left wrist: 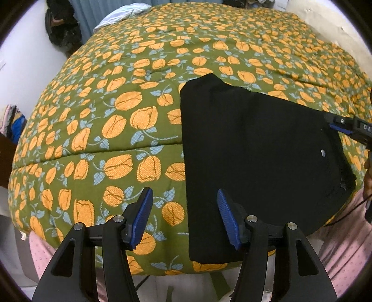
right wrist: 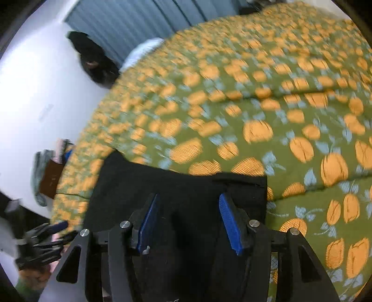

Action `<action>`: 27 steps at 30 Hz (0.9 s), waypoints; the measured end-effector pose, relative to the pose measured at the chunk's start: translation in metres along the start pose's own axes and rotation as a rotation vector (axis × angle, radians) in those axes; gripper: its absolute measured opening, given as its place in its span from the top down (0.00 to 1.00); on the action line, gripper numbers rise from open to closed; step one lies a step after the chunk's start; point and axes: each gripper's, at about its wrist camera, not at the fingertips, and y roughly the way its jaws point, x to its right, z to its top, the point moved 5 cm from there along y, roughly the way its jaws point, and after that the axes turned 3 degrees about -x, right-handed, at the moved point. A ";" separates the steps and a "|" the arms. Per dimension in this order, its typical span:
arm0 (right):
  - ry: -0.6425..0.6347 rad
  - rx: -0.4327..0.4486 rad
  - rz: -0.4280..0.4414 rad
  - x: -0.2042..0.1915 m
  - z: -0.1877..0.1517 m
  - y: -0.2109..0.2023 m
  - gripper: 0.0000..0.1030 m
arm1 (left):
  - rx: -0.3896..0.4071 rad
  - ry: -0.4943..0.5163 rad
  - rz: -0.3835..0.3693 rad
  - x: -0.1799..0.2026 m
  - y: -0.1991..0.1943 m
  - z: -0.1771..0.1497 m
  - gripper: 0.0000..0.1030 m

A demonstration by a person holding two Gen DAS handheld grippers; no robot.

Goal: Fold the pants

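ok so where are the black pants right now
In the left wrist view the black pants lie folded on the floral bedspread, right of centre near the bed's front edge.

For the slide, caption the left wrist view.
Open left tongs over folded black pants on a floral bedspread.

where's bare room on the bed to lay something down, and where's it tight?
Free: the floral bedspread left of the black pants, out to the bed's left edge, and beyond them up toward the pale cloth at the far end. Crowded: the near right, where the pants lie with the left gripper and right gripper over their edges.
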 end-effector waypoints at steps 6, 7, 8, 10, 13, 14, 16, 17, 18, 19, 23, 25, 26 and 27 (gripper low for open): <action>-0.077 0.063 -0.004 -0.030 -0.009 -0.047 0.47 | -0.004 -0.014 -0.009 -0.004 0.001 -0.002 0.41; -0.099 0.067 0.002 -0.037 -0.017 -0.055 0.47 | 0.000 -0.013 -0.015 -0.004 0.000 -0.003 0.41; -0.118 0.064 0.010 -0.042 -0.029 -0.061 0.46 | 0.003 -0.009 -0.020 -0.003 0.000 -0.004 0.39; -0.135 0.021 0.011 -0.044 -0.063 -0.059 0.37 | 0.007 0.003 -0.029 -0.001 0.000 -0.008 0.31; -0.138 -0.126 -0.041 -0.033 -0.107 -0.028 0.32 | -0.023 0.044 -0.042 0.006 0.012 -0.017 0.28; -0.137 -0.133 -0.035 -0.031 -0.115 -0.027 0.32 | -0.031 0.053 -0.044 0.006 0.013 -0.019 0.28; -0.095 -0.090 0.013 -0.028 -0.112 -0.045 0.32 | -0.023 0.049 -0.061 0.002 0.009 -0.019 0.28; -0.072 -0.065 0.030 -0.024 -0.106 -0.055 0.32 | -0.013 0.036 -0.066 -0.003 0.006 -0.018 0.28; -0.054 -0.040 0.037 -0.017 -0.100 -0.062 0.30 | -0.003 0.018 -0.071 -0.009 0.004 -0.015 0.28; -0.035 -0.012 0.041 -0.008 -0.092 -0.068 0.27 | 0.006 -0.003 -0.078 -0.016 0.004 -0.012 0.28; 0.059 -0.032 0.095 0.033 -0.074 -0.057 0.17 | -0.014 -0.082 -0.159 -0.034 0.017 0.003 0.28; 0.128 -0.075 0.181 0.046 -0.071 -0.041 0.17 | -0.017 -0.113 -0.224 -0.038 0.026 0.011 0.28; 0.154 -0.093 0.203 0.053 -0.070 -0.032 0.17 | -0.022 -0.121 -0.243 -0.039 0.030 0.013 0.28; 0.165 -0.104 0.204 0.057 -0.071 -0.026 0.17 | -0.031 -0.130 -0.267 -0.039 0.035 0.016 0.28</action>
